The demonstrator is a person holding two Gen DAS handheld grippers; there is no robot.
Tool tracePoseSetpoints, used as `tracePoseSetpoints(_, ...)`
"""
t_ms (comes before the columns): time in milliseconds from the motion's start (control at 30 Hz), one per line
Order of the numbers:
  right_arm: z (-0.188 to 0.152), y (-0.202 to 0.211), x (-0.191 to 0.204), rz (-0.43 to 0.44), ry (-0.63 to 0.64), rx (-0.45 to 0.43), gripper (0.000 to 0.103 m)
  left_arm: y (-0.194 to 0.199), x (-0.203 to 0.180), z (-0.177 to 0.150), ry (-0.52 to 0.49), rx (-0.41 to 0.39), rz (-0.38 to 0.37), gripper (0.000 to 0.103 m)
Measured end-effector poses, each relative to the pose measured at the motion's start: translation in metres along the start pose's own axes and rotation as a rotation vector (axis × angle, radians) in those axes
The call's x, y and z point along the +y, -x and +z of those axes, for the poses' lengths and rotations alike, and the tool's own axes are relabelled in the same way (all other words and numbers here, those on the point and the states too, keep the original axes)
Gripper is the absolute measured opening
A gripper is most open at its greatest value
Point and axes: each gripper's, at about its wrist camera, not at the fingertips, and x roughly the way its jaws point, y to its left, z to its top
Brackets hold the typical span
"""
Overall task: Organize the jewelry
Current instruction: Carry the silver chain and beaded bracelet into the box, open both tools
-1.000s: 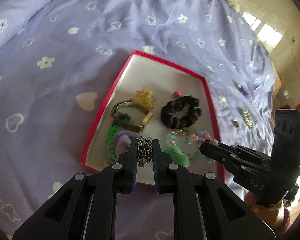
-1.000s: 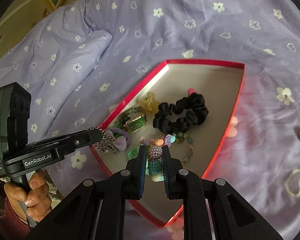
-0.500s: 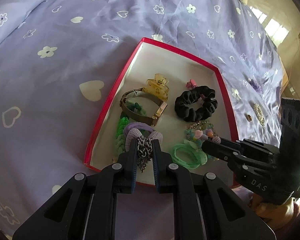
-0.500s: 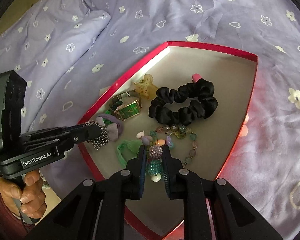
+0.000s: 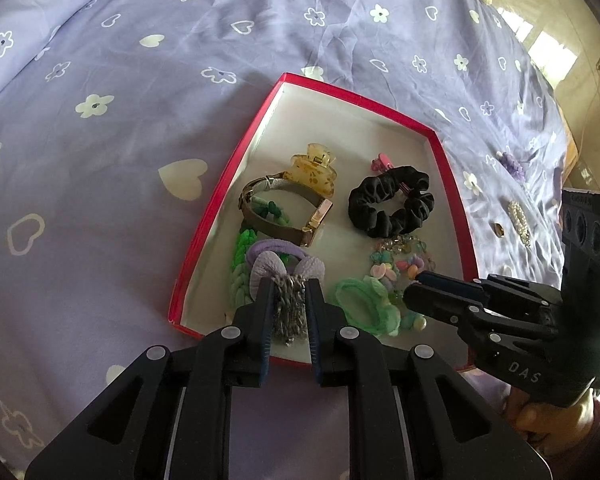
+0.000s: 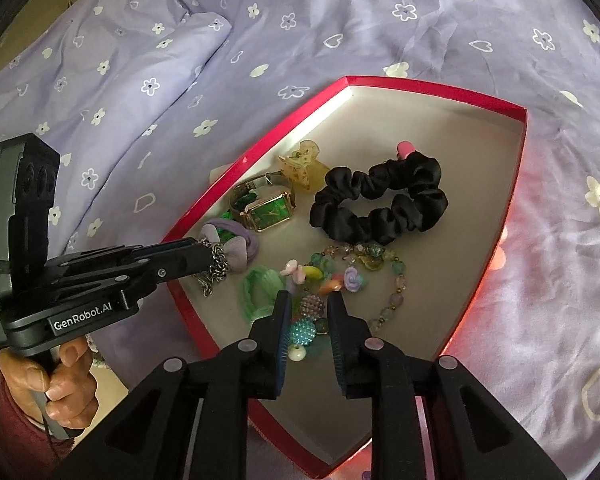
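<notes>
Jewelry box, red-rimmed cardboard: left tongs gripping silver chain; right tongs parting, beaded bracelet lying loose; lower chain, unclench slowly.

We are seeing a red-rimmed box at frame centre, a black scrunchie, and lilac bedding patterned with white flowers and hearts.

My left gripper is matte black, its linkage arms pinned with round silver screws and its fingers lined with ribbed blue pads. At the left of the right-wrist view its side reads "GenRobot.AI" in white. My right gripper matches, marked "DAS". My left hand shows bare skin and a dark red sleeve.
</notes>
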Motion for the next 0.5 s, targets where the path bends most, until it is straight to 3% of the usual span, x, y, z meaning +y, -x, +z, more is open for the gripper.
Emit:
tracePoseSetpoints(167,-0.002,0.006,-0.003,0.003,-0.02,-0.017,0.028,0.001,-0.003,-0.001,-0.007,-0.006,0.007,0.02)
tracePoseSetpoints(333,-0.003,0.013,-0.004,-0.001,-0.027,-0.037,0.028,0.003,-0.005,-0.002,-0.013,-0.006,0.012,0.023)
tracePoseSetpoints(500,-0.003,0.023,-0.004,-0.007,-0.04,-0.079,0.045,0.007,-0.006,-0.002,-0.014,-0.01,0.026,0.037)
